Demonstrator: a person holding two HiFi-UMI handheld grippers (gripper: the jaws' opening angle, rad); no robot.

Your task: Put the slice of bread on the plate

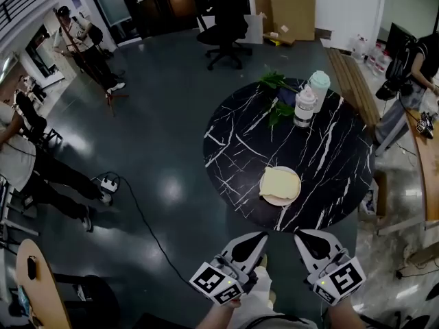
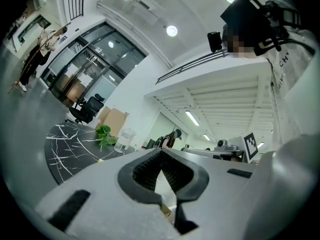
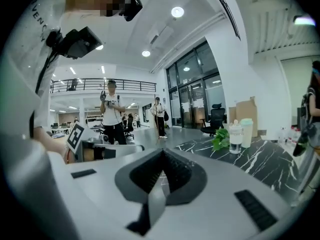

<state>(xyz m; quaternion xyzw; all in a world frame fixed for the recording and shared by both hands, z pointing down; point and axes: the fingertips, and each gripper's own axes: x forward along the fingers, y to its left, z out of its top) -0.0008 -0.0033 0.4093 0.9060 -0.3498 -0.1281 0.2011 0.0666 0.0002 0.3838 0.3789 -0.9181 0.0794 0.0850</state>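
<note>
A pale slice of bread [image 1: 280, 181] lies on a white plate [image 1: 282, 201] near the front edge of the round black marble table [image 1: 233, 136]. My left gripper [image 1: 263, 236] and right gripper [image 1: 299, 236] are side by side below the table's near edge, held off it, tips toward the plate. Both are shut with nothing between the pads. In the left gripper view the left gripper [image 2: 161, 155] has its jaws meeting at the tip, with the table [image 2: 65, 144] far left. The right gripper [image 3: 163, 153] looks the same, with the table [image 3: 250, 159] to its right.
A clear bottle [image 1: 304, 107], a green-lidded cup [image 1: 319, 83] and a leafy plant [image 1: 274, 88] stand at the table's far side. An office chair [image 1: 226, 19] is beyond. People stand at the left, a power strip with cable [image 1: 106, 181] lies on the floor, and a wooden bench [image 1: 353, 81] is on the right.
</note>
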